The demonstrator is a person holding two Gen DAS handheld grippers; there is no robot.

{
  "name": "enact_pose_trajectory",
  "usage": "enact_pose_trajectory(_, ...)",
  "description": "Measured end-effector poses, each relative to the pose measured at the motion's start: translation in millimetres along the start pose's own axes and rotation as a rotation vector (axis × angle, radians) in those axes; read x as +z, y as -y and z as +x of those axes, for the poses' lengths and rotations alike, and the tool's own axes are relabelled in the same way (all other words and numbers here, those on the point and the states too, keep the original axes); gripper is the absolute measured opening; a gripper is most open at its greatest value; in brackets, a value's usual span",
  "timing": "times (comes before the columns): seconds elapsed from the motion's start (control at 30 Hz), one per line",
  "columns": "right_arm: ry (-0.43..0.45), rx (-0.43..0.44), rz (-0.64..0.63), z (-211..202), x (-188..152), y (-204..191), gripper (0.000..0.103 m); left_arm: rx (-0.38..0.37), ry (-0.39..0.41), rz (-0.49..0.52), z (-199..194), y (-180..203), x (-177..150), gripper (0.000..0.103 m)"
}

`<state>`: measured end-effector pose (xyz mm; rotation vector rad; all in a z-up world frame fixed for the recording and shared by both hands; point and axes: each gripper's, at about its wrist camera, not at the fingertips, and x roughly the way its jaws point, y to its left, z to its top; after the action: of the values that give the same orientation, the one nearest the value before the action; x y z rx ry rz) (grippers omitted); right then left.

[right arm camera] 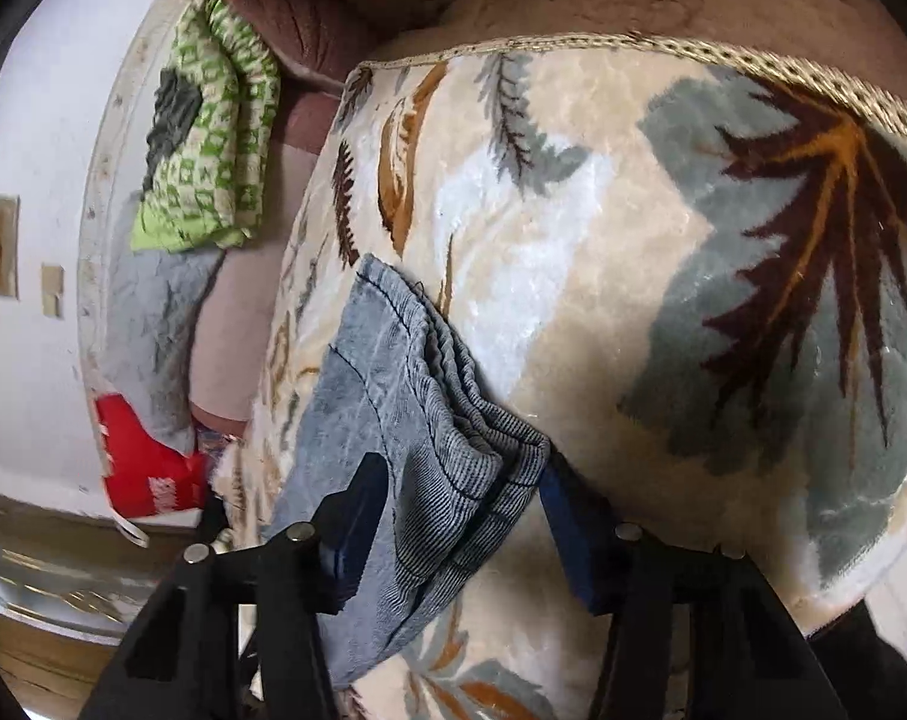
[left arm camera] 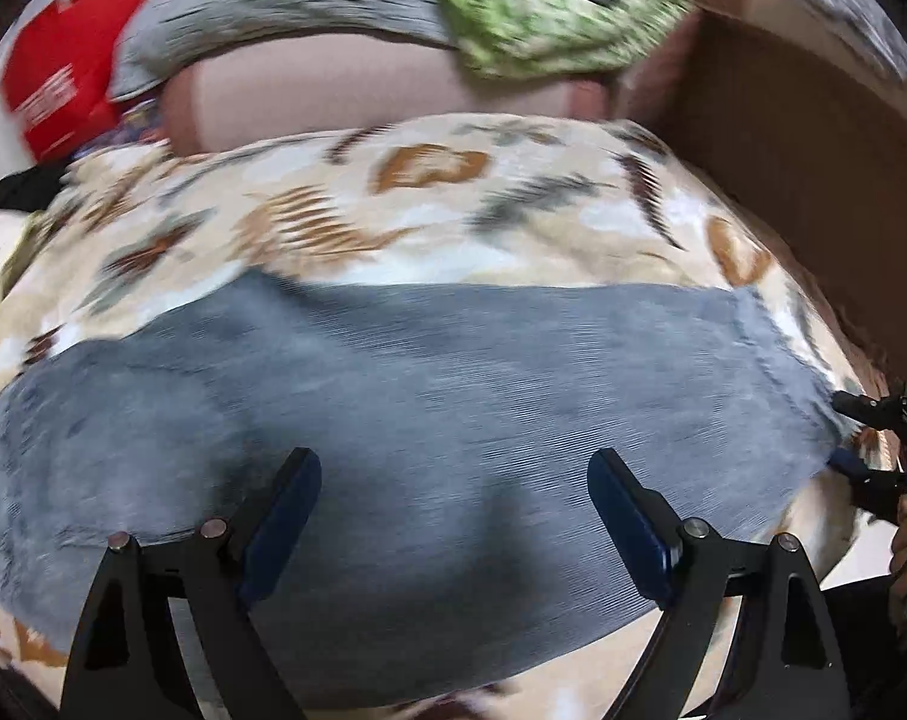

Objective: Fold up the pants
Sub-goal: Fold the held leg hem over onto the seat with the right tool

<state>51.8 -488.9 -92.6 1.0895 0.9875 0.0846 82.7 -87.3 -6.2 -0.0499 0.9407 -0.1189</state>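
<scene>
On the leaf-print blanket (right arm camera: 603,240), grey pants (left arm camera: 423,390), left hand-held gripper (left arm camera: 453,516) wide, empty, right hand-held gripper (right arm camera: 462,516) straddling waistband, grip unclear.

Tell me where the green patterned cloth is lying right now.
The green patterned cloth lies at upper left of the right wrist view, beyond the leaf-print blanket, above a grey cloth; in the left wrist view it is top centre.

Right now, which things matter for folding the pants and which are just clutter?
Job:
- grey pants, spread on the leaf-print blanket
- right gripper, jaws straddling the stacked end of the pants
- left gripper, open over the pants

Clutter:
- green patterned cloth
- red bag
- grey cloth
</scene>
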Motion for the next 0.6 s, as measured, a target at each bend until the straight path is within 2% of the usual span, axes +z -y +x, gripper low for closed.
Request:
enact_pose_trajectory(0.1,0.004,0.024,0.025,-6,1,7,0.057,-0.011,0.002,0.043,5,32,10,0.090)
enact_pose_trajectory(0.2,-0.001,-0.010,-0.030,-5,0,1,0.057,-0.002,0.007,0.069,10,55,16,0.090)
enact_pose_trajectory(0.3,-0.002,-0.071,-0.096,0,-2,-10,0.057,0.036,-0.012,0.075,24,68,19,0.090)
enact_pose_trajectory(0.4,-0.005,-0.087,-0.111,3,-2,-13,0.057,0.111,-0.078,0.115,51,79,14,0.090)
enact_pose_trajectory(0.43,-0.006,-0.095,-0.122,4,-2,-15,0.055,0.147,-0.116,0.147,62,82,10,0.091)
enact_pose_trajectory(0.47,-0.004,-0.113,-0.140,4,-3,-17,0.048,0.167,-0.149,0.181,72,85,6,0.091)
enact_pose_trajectory(0.53,-0.001,-0.155,-0.169,6,-4,-20,0.039,0.182,-0.118,0.204,68,86,7,0.094)
enact_pose_trajectory(0.6,-0.001,-0.147,-0.167,5,-3,-18,0.040,0.162,-0.125,0.191,59,85,12,0.094)
